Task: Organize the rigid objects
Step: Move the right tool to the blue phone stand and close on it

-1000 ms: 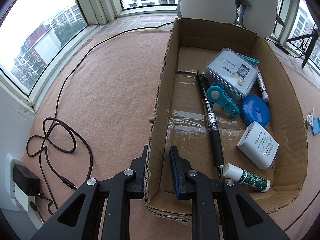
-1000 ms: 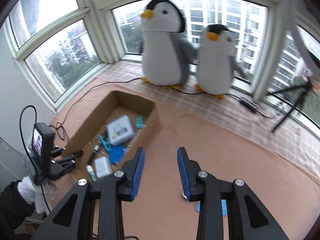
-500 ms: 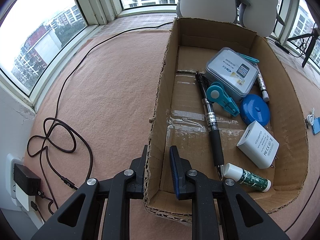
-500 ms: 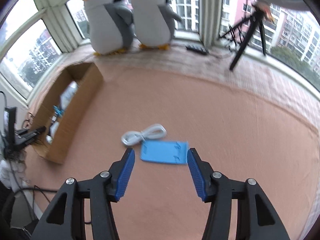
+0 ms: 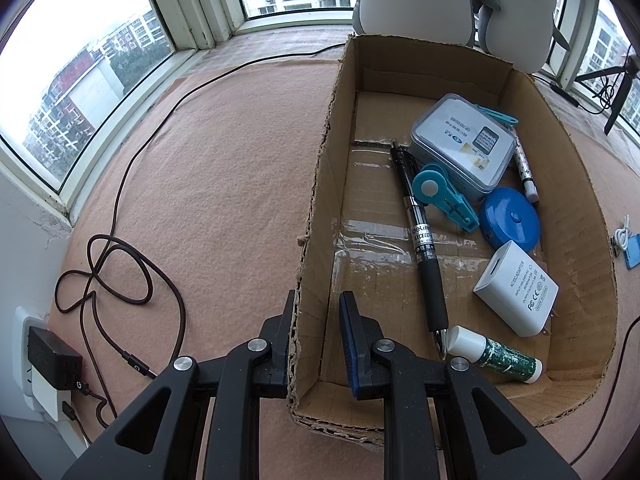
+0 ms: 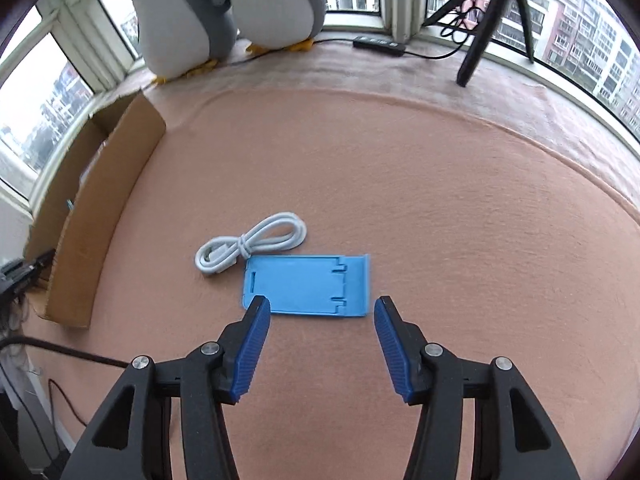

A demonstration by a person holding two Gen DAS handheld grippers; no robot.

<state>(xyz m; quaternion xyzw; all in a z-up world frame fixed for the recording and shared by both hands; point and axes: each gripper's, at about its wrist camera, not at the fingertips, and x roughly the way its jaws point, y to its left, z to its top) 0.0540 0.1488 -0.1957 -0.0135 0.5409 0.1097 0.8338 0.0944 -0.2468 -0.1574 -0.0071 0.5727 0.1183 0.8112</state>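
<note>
My left gripper is shut on the near left wall of the cardboard box, one finger outside and one inside. The box holds a black pen, a grey tin, a blue tape measure, a white charger, a teal clip and a green tube. My right gripper is open, just above the pink mat, its fingers on either side of the near edge of a flat blue phone stand. A coiled white cable lies just beyond the stand.
Two plush penguins stand by the window behind the box. A black tripod and a power strip are at the back right. A dark cable and a wall plug lie left of the box.
My right gripper swung from facing the box to the mat on the right, came down close over the blue phone stand and opened wider. The left gripper and the box have not moved.
</note>
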